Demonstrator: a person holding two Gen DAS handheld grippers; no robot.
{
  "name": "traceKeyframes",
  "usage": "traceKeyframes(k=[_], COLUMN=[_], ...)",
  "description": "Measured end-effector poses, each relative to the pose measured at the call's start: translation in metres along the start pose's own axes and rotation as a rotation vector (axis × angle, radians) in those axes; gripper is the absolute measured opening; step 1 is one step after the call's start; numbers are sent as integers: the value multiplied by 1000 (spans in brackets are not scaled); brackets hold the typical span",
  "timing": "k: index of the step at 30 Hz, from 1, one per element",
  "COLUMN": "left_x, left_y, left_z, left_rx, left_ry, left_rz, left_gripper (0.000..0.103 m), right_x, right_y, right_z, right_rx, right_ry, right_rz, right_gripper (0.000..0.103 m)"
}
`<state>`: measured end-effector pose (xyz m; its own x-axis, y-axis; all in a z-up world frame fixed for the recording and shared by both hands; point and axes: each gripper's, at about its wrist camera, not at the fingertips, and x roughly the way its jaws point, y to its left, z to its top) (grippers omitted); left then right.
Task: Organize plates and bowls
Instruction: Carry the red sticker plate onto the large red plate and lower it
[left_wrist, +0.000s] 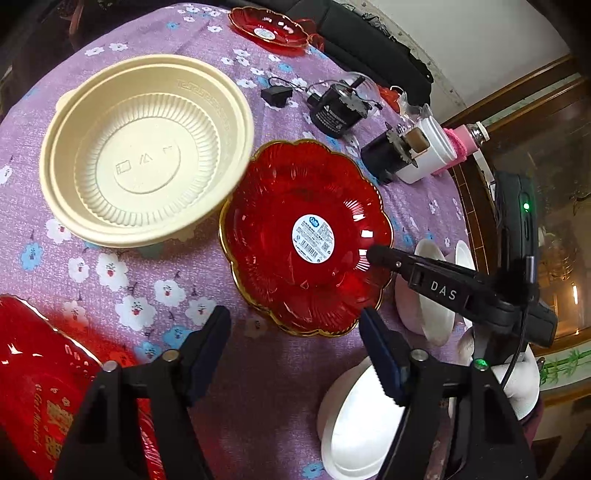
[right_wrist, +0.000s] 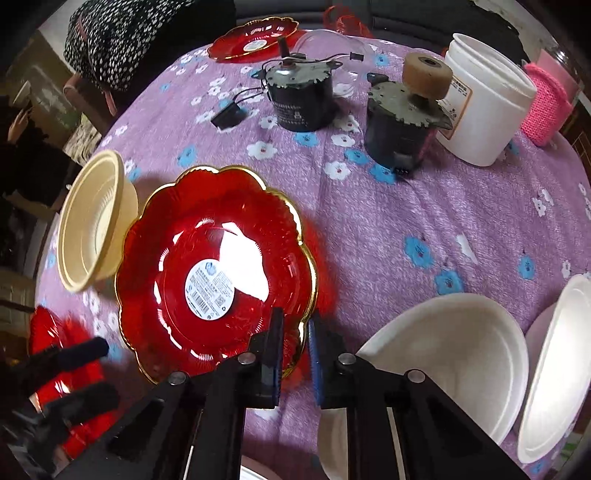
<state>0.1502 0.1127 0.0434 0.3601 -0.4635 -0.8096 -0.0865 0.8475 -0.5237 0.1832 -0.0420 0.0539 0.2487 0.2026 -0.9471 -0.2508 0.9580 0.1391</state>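
At centre frame of the left wrist view, a red plate (left_wrist: 306, 236) with a scalloped gold edge and a round white label is lying on the purple flowered surface (left_wrist: 166, 302). Its right rim is being clamped by the right gripper (left_wrist: 373, 254), seen reaching in from the right. In the right wrist view the same plate (right_wrist: 214, 273) is sitting at lower left, and the right gripper (right_wrist: 297, 350) is shown with its fingers (right_wrist: 275, 354) pressed together on the plate's near rim, one inside the edge and one outside.

At the bottom of the left wrist view, the left gripper (left_wrist: 295, 325) is being held with its fingers (left_wrist: 207, 343) apart over the cloth just below the plate, nothing being gripped between them.

A cream bowl (left_wrist: 147, 147) is resting at upper left, touching the plate's left edge. A second red plate (left_wrist: 269, 29) is lying at the top edge, well apart. White bowls (left_wrist: 354, 424) are lying at lower right, another pair (left_wrist: 432, 291) being partly hidden behind the right gripper. A red box (left_wrist: 44, 387) is lying at lower left. Two black motors (right_wrist: 295, 99) and a white tub (right_wrist: 484, 99) are standing at the upper right of the right wrist view.
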Motion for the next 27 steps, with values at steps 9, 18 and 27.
traceKeyframes(k=[9, 18, 27], left_x=[32, 40, 41], left_y=[-2, -5, -15], left_z=[13, 18, 16], left_rx=[-67, -67, -38], left_ry=[32, -16, -2], left_rz=[55, 66, 61], left_gripper=[61, 61, 57], right_x=[0, -4, -1], right_y=[-12, -16, -17], right_z=[-4, 8, 4], right_rx=[9, 16, 79], right_ry=[-10, -110, -121], right_rz=[23, -29, 28], right_gripper=[13, 52, 16])
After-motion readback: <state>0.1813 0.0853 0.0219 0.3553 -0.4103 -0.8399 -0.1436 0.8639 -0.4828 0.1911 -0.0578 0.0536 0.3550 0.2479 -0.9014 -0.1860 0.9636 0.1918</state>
